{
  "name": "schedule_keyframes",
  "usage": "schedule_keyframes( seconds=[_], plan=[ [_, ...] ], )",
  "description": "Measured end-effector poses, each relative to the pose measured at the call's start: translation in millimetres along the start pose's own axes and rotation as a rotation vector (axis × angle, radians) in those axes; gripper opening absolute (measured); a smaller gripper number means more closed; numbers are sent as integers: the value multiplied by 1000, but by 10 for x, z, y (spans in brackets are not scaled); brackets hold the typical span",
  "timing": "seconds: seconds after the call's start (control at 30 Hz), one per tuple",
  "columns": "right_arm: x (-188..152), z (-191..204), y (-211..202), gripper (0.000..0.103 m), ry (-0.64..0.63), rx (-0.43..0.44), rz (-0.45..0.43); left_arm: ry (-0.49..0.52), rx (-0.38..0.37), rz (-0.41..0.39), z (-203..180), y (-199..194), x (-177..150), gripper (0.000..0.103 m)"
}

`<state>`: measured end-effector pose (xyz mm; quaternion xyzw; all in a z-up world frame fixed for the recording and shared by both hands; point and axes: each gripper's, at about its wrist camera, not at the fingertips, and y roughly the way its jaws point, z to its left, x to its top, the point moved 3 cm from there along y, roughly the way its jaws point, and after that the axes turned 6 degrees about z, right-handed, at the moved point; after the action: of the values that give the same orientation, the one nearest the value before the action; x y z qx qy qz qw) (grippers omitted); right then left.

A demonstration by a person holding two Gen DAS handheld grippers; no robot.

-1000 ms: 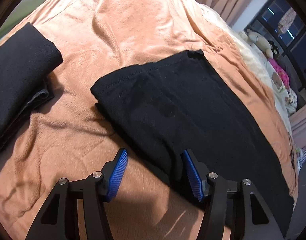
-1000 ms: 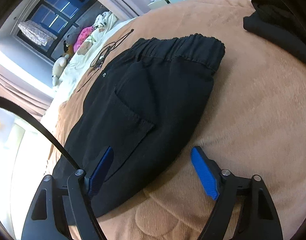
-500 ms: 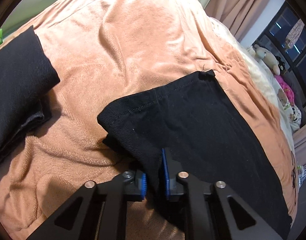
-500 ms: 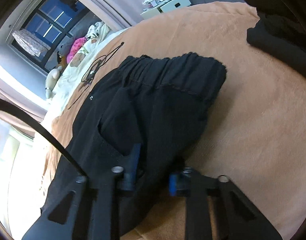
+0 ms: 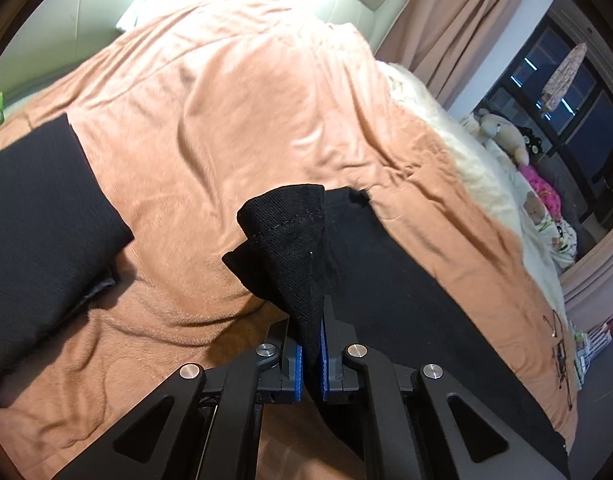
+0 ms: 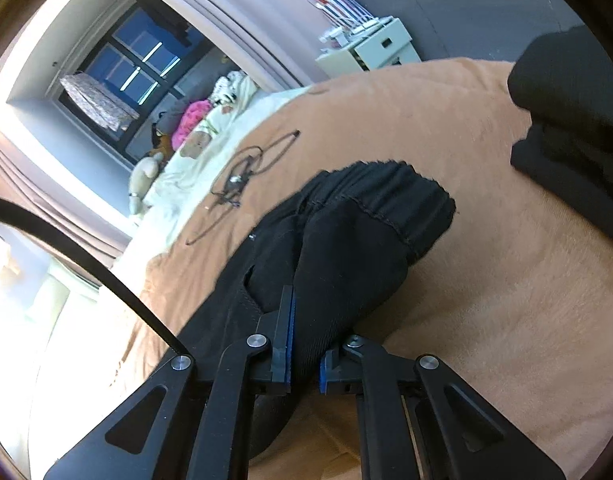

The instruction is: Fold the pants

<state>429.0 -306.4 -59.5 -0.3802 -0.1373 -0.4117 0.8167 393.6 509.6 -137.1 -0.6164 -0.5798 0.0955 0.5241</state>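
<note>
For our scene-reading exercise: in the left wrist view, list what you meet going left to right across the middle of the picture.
Folded black garment → bare peach blanket → lifted black pants hem → cream bedding → stuffed toys → dark window.

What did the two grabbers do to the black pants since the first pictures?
Both closed on the black pants. The left gripper pinched the leg-hem end and lifted it off the orange blanket; the right gripper pinched the cloth near the waistband and raised it too. The folded black clothes beside them stayed put, and so did the cable on the blanket.
</note>
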Motion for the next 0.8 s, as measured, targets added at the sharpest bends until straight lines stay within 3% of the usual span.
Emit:
schedule_keyframes(
  seconds=[0.5, 0.8],
  plan=[
    [-11, -419, -653, 5, 34, 41, -26, 0, -43, -11, 99, -670, -167, 6],
    [-166, -614, -1093, 5, 49, 65, -50, -21, -76, -21, 355, -1205, -542, 6]
  ],
)
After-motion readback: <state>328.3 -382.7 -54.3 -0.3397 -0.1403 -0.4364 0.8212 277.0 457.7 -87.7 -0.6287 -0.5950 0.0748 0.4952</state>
